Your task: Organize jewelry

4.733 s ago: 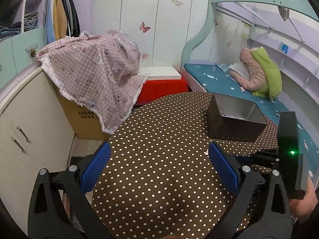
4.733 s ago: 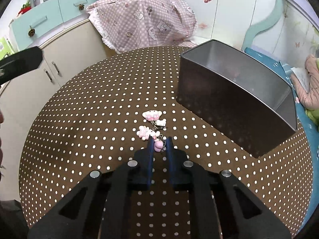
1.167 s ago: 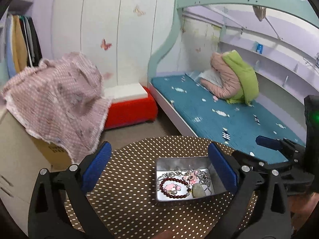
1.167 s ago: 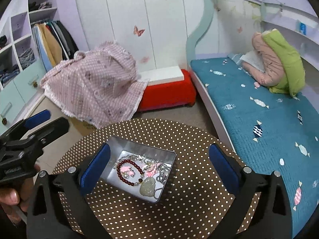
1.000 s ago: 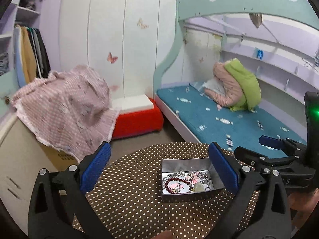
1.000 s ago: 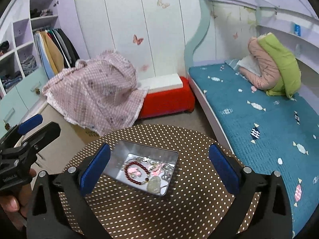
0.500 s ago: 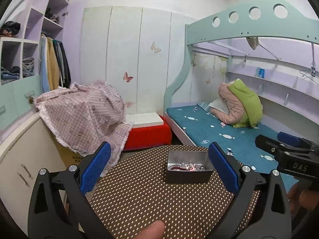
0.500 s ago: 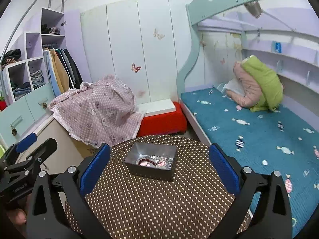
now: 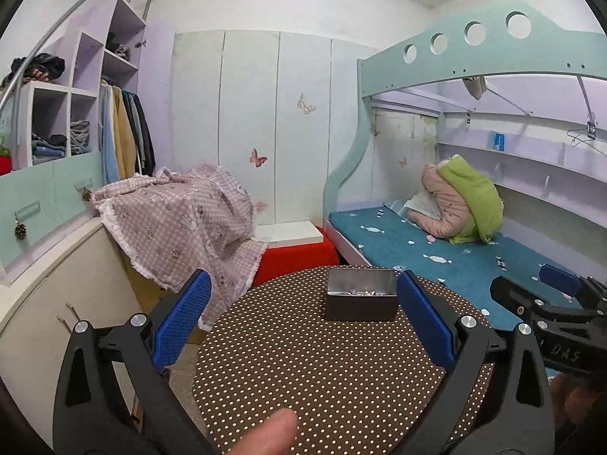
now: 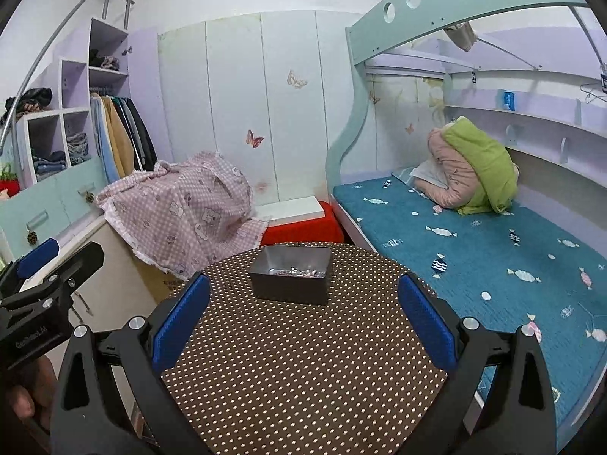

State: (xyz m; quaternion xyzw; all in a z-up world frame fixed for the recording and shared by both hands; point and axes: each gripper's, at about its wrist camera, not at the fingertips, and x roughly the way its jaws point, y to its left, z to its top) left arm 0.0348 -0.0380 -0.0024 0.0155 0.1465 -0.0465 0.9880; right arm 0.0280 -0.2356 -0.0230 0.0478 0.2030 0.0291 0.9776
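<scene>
Left hand-held gripper [image 9: 303, 318] and right hand-held gripper [image 10: 303, 314]: both spread wide, empty; metal tin [image 10: 290, 278] on dotted worktop [image 10: 303, 360] apparently holds jewelry [image 10: 296, 271]

Left wrist view. The left gripper [image 9: 303, 314] was held above a round table [image 9: 341, 371] covered in brown cloth with white dots, its blue-padded fingers [image 9: 182, 318] spread wide and holding nothing. Between them, toward the table's far edge, stood a dark metal tin [image 9: 360, 305] with jewelry [image 9: 358, 291] partly visible over its rim. The right gripper [image 9: 531, 292] entered from the right edge, beside the table; its jaw state could not be determined. A fingertip [image 9: 265, 434] showed at the bottom edge. Behind lay a pink checked blanket [image 9: 182, 220], a red bench [image 9: 299, 256] and a teal bed [image 9: 436, 254].
</scene>
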